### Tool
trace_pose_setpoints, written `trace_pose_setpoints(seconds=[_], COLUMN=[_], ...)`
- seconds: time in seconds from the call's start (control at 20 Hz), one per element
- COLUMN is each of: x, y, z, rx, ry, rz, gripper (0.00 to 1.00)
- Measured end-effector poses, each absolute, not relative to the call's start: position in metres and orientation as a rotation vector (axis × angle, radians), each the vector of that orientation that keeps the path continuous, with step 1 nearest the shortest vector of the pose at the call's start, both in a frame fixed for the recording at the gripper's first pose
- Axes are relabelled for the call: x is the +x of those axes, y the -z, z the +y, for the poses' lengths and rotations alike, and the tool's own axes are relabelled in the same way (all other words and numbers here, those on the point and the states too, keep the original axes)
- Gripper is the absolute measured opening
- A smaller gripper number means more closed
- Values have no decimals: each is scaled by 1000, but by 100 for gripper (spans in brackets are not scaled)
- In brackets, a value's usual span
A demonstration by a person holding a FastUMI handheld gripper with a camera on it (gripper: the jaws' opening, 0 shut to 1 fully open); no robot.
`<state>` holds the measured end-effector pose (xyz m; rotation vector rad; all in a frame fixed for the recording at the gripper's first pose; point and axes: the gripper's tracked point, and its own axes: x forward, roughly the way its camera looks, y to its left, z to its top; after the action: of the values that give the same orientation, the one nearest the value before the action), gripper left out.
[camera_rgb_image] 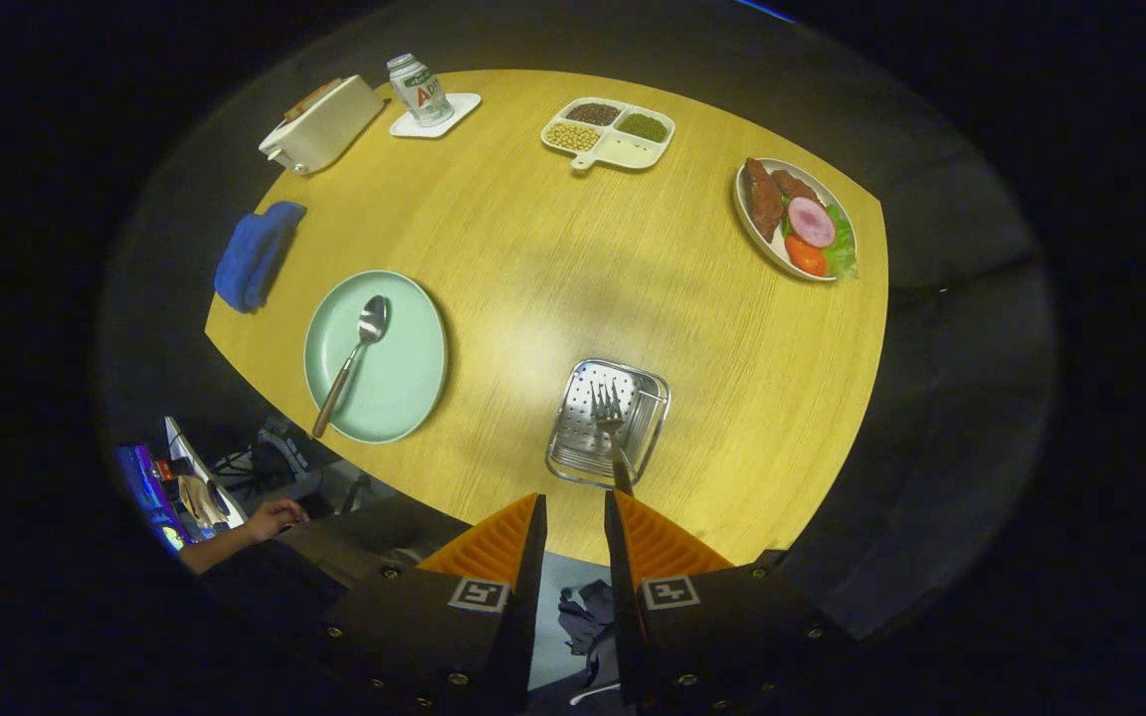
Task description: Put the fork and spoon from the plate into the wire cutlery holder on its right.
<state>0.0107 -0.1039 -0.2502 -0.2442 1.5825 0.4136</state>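
Observation:
A pale green plate (pixel 404 373) lies on the round wooden table, left of and beyond my fingers. A spoon (pixel 354 358) with a brown handle rests on it, bowl away from me. To the plate's right stands the metal wire cutlery holder (pixel 655 390), just ahead of my fingers. The fork (pixel 611 418) is inside it, tines pointing away, and its handle leans out towards my right fingertip (pixel 615 502). My gripper (pixel 574 497) hovers above the table's near edge. It is open, with a clear gap and nothing between the fingers.
At the table's far side stand a cream toaster (pixel 319 124), a can (pixel 419 88) on a white coaster, a divided dish of beans (pixel 610 132) and a plate of food (pixel 797 219). A blue cloth (pixel 257 254) lies beyond the green plate. A person's hand (pixel 275 517) shows below the table's near-left edge.

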Motion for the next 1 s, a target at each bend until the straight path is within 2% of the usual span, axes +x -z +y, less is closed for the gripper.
trace_pose_setpoints(seconds=[0.3, 1.0], x=[-12, -51], y=[255, 305], z=[-50, 65], rx=[-209, -156], ry=[-476, -585], rz=[1538, 1581], gripper=[34, 34])
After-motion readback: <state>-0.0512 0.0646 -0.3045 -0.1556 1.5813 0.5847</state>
